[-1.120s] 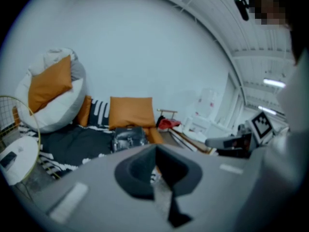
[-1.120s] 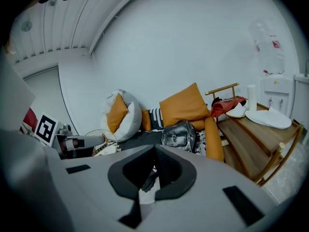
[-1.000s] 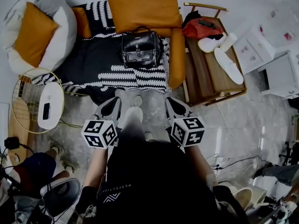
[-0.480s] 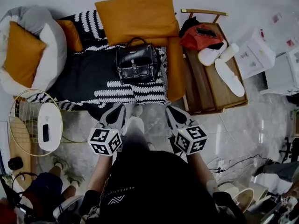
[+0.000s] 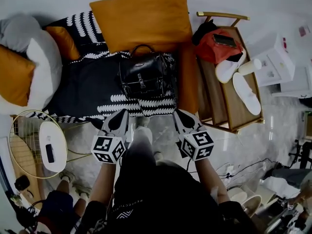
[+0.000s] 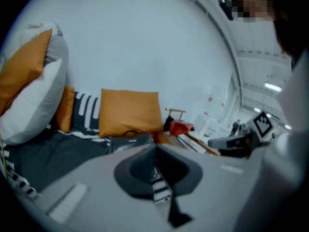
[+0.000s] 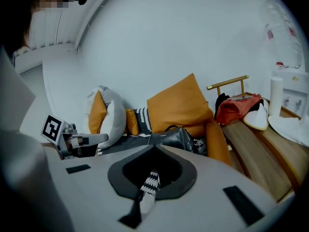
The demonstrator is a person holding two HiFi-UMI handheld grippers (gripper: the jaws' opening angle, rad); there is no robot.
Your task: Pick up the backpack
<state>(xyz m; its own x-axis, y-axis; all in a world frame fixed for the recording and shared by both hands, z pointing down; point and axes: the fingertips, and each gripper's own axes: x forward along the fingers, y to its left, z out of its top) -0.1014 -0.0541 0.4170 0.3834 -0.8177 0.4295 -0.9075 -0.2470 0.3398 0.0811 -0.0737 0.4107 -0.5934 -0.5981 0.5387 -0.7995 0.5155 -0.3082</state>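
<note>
Nearest us, the left gripper [image 5: 123,116] and the right gripper [image 5: 179,116] hang side by side at the near edge of the low bed [image 5: 83,84]. Each has its fingers clenched on nothing. Between each closed pair we see only a strip of the black-and-white blanket [image 5: 146,104] beyond.

That is our first risk. If we reach the bag with the fingers closed, we only shove it, so they must part before contact.

Next, the blanket lies under and in front of the backpack [image 5: 144,77]. A low reach could pinch cloth together with leather and drag the bedding up.

The backpack stands on the bed, well apart from both grippers, with its front buckles toward us. Its thin top handle [image 5: 141,48] arches at the far side against the big orange cushion [image 5: 139,16].

We judge the handle the surest hold, yet it is slim and close to the cushion. A misjudged closing could catch the cushion fabric or slip off the loop. The leather looks smooth and soft, so a grip on the body may slide, or let the bag sag and tip.

To the right, the narrow orange bolster [image 5: 187,77] sits just beside the bag. A wide approach by the right gripper could snag it.
</note>
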